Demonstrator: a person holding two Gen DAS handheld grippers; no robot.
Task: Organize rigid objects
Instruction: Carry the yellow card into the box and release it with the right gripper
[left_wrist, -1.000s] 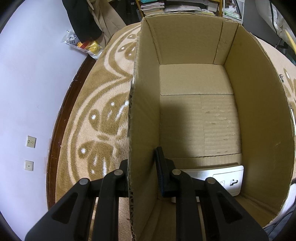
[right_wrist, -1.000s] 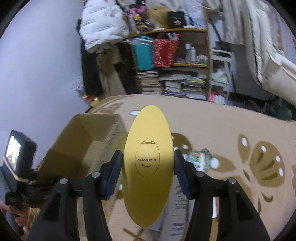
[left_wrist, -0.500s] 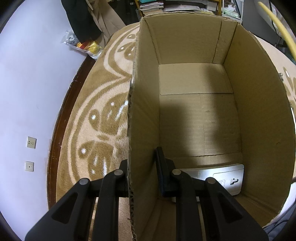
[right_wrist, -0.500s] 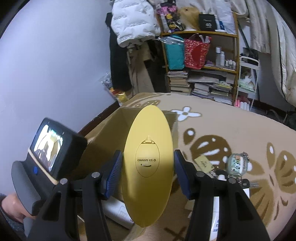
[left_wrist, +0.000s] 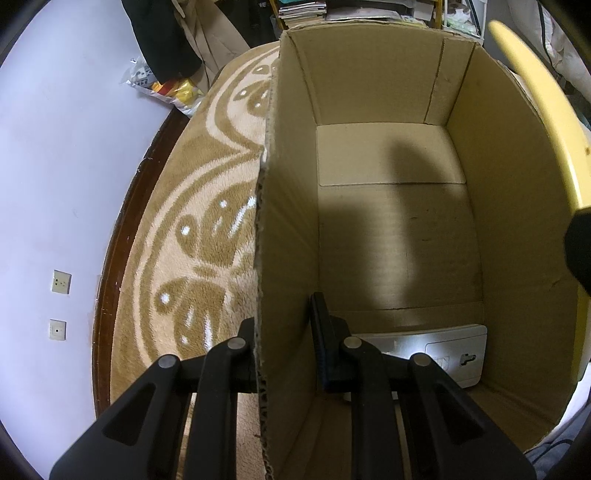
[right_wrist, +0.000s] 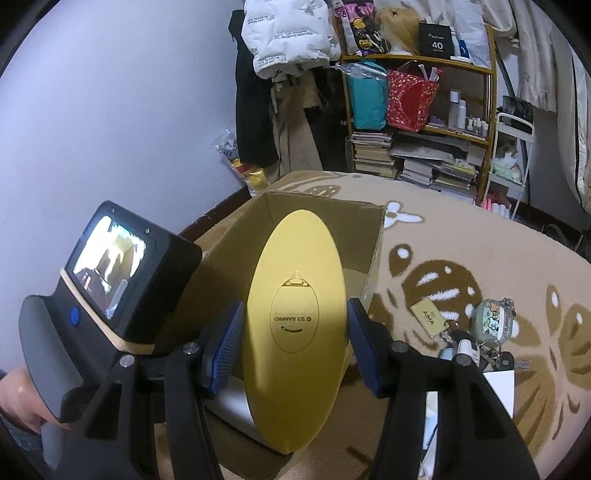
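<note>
A tan carpet with cream leaf patterns carries an open cardboard box near the wall; beside the box lie a beige tag, a bunch of keys with a round charm and white paper

Plain tan cardboard box on the near right, beige and brown leaf-patterned rug to its left, pale silver-grey device at the box's near end, yellow oval object between blue-padded black right gripper, lavender wall far left
</note>
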